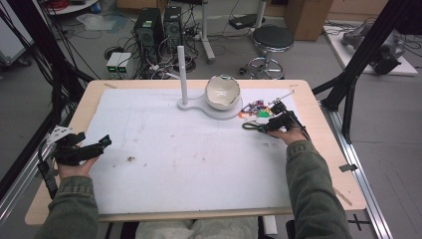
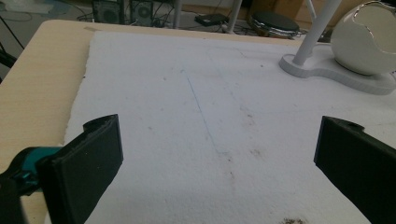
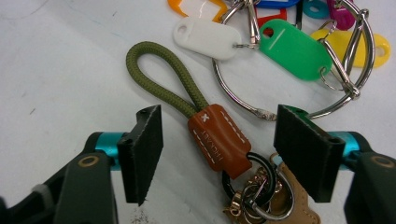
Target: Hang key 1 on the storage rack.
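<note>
The right hand-held gripper (image 3: 219,154) sits low over the white-covered surface (image 1: 189,159), just right of the white bowl-shaped lamp (image 1: 222,93), with its jaws apart and not pressing, one on each side of the brown leather tab (image 3: 219,140) of an olive cord keychain (image 3: 161,70). That keychain lies flat beside a ring of coloured key tags (image 3: 289,49). The left hand-held gripper (image 1: 94,147) rests open, holding nothing, well left of the lamp near the surface's left edge.
</note>
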Motion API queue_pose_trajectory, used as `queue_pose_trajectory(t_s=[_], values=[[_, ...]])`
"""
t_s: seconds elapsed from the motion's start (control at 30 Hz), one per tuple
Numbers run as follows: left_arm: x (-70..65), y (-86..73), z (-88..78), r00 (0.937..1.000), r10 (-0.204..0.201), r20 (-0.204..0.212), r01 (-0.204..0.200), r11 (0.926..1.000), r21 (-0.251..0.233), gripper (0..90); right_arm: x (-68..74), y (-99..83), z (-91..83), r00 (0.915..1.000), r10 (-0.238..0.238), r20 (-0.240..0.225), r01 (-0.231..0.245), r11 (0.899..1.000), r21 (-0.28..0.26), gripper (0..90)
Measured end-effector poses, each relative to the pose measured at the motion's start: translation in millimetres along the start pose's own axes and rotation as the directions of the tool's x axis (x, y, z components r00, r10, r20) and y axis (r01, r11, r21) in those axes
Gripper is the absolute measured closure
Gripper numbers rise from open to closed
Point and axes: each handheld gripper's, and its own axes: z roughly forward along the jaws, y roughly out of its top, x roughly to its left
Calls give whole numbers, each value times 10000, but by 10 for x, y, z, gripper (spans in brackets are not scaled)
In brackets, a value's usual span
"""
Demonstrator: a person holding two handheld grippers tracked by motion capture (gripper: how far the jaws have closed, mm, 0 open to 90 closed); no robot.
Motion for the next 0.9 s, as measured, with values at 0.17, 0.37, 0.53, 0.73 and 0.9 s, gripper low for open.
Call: queue_pose_trajectory(t_s=[0.17,0.37,0.53,0.73,0.9], values=[[-4,0,-1,10000,12,23,-12,10000,4,17,21,3,31,9999,-51,156,48,9999,163,406],[-11,-3,7,10000,69,-28,-69,10000,35,17,16,-2,64,10000,21,-17,-21,9995,331,540],[-10,-2,9,10000,59,13,-59,10000,25,17,48,1,78,9999,-73,-123,79,9988,482,641],[-6,-2,9,10000,43,52,-43,10000,39,17,63,-4,46,9999,-25,-167,34,9985,547,730],[-4,-1,6,10000,39,63,-39,10000,37,17,83,-1,35,9999,107,-61,-103,9983,576,748]])
